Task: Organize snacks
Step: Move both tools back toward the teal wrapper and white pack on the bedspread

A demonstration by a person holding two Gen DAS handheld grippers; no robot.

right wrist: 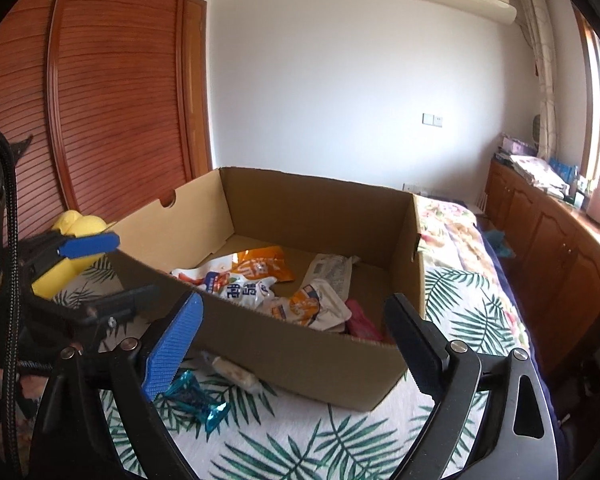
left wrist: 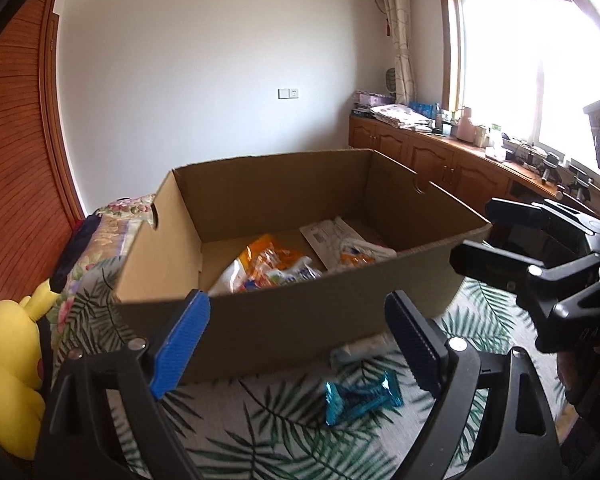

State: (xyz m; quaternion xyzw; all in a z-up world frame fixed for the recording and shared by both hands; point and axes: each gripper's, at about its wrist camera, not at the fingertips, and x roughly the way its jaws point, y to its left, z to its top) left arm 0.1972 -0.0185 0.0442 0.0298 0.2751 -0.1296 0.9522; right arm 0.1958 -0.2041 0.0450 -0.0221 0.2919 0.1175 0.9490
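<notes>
**Snack packets in the box, two left on the bedspread**

The orange and white plastic snack packets lie loose on the floor of the open brown cardboard box, an orange one toward the back and a white one with blue print nearer the front wall. A white flat packet lies to their right, and a pink wrapper sits in the near right corner. The box stands on a white bedspread printed with green palm leaves.

Outside the box, just in front of its near wall, a shiny teal twisted wrapper lies on the bedspread, and a pale, blurred long snack rests close against the foot of the cardboard.

The left gripper is released, its blue-padded fingers spread wide with nothing between them, and it points over the near wall of the box, with the teal wrapper below and between the fingers. The right gripper is likewise spread wide and empty, aimed at the box's near corner; no earlier view shows how it got there.

A yellow plush toy lies at the left edge of the bed. Behind stand a louvred wooden wardrobe, a white wall and a wooden cabinet under a bright window.
</notes>
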